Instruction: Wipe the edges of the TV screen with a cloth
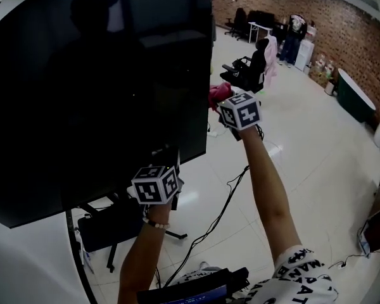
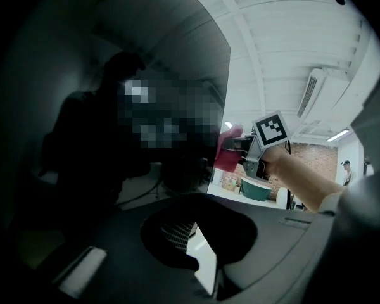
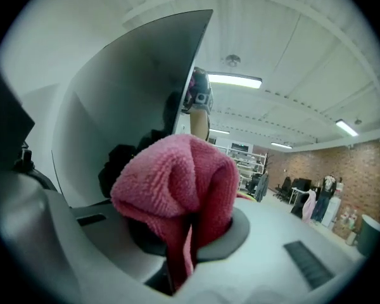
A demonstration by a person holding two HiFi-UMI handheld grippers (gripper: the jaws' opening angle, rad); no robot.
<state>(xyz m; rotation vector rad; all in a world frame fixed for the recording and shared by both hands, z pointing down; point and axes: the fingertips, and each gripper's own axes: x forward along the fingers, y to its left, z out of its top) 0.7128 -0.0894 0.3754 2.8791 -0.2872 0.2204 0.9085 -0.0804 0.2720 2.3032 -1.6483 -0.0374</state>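
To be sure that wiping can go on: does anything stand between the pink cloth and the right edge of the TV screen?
Nothing visible does. The pink cloth, clamped in the right hand-held gripper, sits right at the right edge of the TV screen, with no object between them.

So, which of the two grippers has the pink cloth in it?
The right gripper: its jaws are shut on the pink cloth at the TV, by its right edge. The left gripper, near the lower edge, carries no cloth.

Black letters on the person's white shirt (image 1: 304,274), at five o'clock in the head view, are too warped to read.
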